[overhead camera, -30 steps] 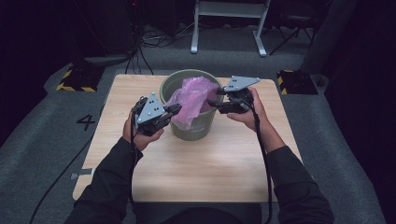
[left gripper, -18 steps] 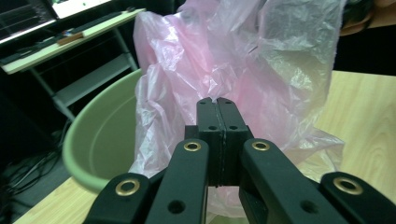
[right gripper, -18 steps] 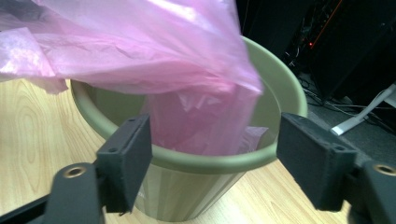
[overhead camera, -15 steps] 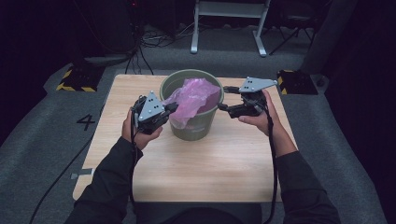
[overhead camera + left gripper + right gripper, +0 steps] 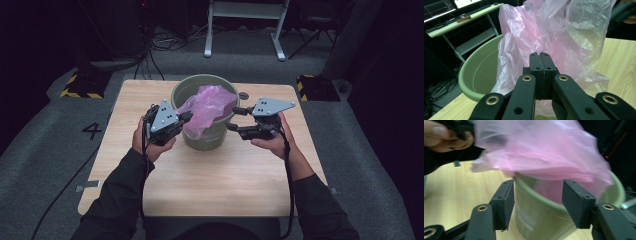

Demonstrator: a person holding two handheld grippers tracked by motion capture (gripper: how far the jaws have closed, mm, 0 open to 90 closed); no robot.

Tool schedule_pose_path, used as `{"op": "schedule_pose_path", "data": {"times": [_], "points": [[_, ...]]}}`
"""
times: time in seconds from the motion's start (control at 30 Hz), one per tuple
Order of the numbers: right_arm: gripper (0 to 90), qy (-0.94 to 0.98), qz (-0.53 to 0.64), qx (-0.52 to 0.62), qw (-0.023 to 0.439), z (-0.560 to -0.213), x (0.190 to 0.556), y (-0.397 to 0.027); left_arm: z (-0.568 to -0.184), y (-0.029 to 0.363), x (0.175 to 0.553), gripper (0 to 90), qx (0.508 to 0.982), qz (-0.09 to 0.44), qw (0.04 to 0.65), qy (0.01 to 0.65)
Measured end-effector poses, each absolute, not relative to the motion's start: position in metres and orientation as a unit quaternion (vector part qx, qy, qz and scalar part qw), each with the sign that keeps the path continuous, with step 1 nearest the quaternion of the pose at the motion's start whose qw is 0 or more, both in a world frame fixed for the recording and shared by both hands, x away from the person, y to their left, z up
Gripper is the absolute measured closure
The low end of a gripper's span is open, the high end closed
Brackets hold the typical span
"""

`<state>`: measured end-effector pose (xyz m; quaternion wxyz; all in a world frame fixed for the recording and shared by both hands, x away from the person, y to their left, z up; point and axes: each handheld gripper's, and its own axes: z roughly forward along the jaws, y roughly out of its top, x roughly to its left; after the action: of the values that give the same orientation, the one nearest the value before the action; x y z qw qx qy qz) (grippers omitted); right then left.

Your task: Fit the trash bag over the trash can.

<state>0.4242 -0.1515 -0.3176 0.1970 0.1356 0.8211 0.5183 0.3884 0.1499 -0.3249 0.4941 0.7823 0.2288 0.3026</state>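
Observation:
A green bucket [image 5: 204,137] stands at the middle of the wooden table [image 5: 225,180], with a thin pink plastic bag [image 5: 207,106] bulging out of its top. The bag drapes over the rim on the left, where my left gripper [image 5: 186,118] is shut on its edge. In the left gripper view the jaws [image 5: 540,56] are pressed together against the bag [image 5: 554,32], with the bucket [image 5: 477,75] behind. My right gripper [image 5: 235,119] is just right of the bucket, open. Its jaws have just been closing, with nothing between them [image 5: 537,195]; the bucket [image 5: 539,217] and bag [image 5: 541,147] lie beyond.
The table's near half is bare wood. A small round fitting [image 5: 243,95] sits in the tabletop behind the bucket. On the floor are yellow-black striped blocks [image 5: 80,86] [image 5: 315,87] at both far corners, cables and a white stand frame [image 5: 245,25] beyond.
My right gripper has drawn away from the bag at the bucket's right rim, moving right and nearer the person. The left gripper has stayed where it was, still on the bag.

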Motion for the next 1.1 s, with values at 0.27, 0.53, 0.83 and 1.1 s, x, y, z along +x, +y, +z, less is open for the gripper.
{"op": "schedule_pose_path", "data": {"times": [0.27, 0.53, 0.83, 1.1], "points": [[40.6, 0.826, 0.528, 0.105, 0.166, -0.326, 0.41, -0.123, -0.327, 0.143, 0.387, 89.9, 0.783, 0.302, 0.495, 0.224], [37.9, 0.822, 0.539, 0.102, 0.154, -0.327, 0.407, -0.101, -0.328, 0.138, 0.386, 89.9, 0.783, 0.301, 0.497, 0.221], [35.0, 0.81, 0.552, 0.115, 0.162, -0.319, 0.402, -0.106, -0.329, 0.139, 0.385, 89.9, 0.782, 0.299, 0.499, 0.223], [39.8, 0.813, 0.546, 0.12, 0.165, -0.317, 0.4, -0.094, -0.33, 0.132, 0.383, 89.9, 0.789, 0.292, 0.5, 0.207]]}}
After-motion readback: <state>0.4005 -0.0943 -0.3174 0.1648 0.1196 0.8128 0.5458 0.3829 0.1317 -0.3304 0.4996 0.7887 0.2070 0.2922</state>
